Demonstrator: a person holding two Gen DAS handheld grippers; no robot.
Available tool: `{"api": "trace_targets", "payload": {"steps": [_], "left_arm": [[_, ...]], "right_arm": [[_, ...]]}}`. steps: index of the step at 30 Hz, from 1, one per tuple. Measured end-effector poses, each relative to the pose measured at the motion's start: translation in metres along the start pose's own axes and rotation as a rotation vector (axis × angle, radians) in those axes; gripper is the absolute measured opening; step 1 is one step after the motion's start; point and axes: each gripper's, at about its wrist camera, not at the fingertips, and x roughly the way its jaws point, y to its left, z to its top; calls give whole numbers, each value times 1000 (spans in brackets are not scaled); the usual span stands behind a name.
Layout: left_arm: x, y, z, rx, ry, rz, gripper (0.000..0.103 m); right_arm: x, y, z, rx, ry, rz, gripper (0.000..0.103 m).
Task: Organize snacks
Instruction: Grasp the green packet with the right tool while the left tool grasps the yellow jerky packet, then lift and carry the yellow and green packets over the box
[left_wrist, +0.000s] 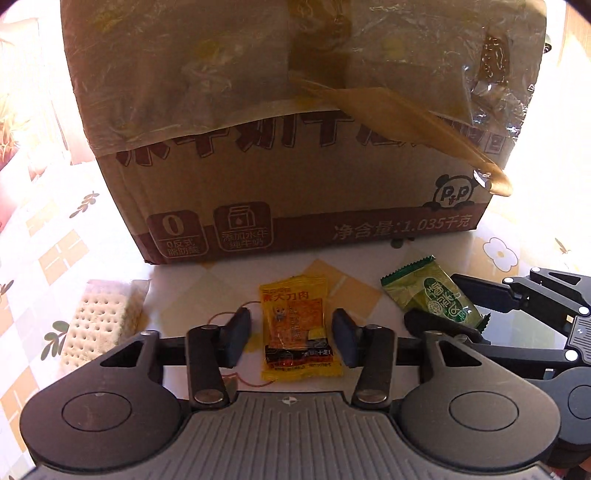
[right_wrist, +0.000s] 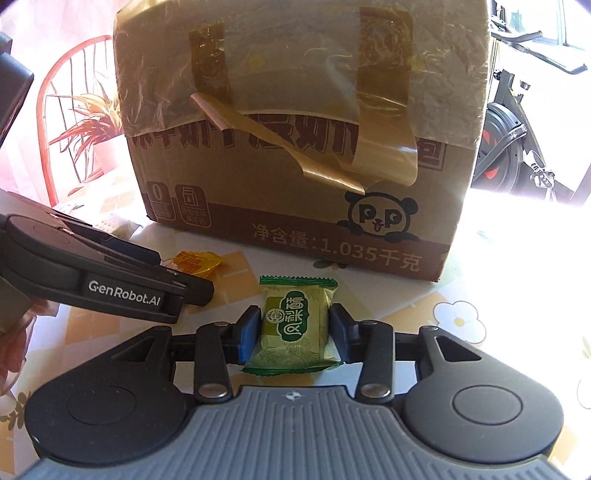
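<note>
Left wrist view, left to right: pale perforated cracker pack (left_wrist: 99, 317) near the table's (left_wrist: 55, 258) left edge; left gripper (left_wrist: 291, 332), fingers released, pads standing clear either side of the yellow snack packet (left_wrist: 295, 325) lying flat on the cloth; green snack packet (left_wrist: 432, 295) just beside it, between the right gripper's (left_wrist: 454, 306) fingers. A taped cardboard box (left_wrist: 295, 177) closes off the far side, with a bare strip of table before it. Right wrist view adds: a red chair (right_wrist: 59, 110) beyond the left edge, the pads clenched against the green packet's sides, open tabletop rightward, and an exercise bike (right_wrist: 509, 140) past the right edge.
</note>
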Motion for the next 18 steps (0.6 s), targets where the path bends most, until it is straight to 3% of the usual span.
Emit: {"api": "trace_targets", "payload": {"steps": [8, 18], "left_arm": [[-13, 5, -11, -44, -13, -11, 33], [-58, 30, -19, -128, -117, 47, 33]], "right_arm": [[0, 0, 0, 3, -1, 2, 44], [1, 1, 0, 1, 0, 0, 45]]}}
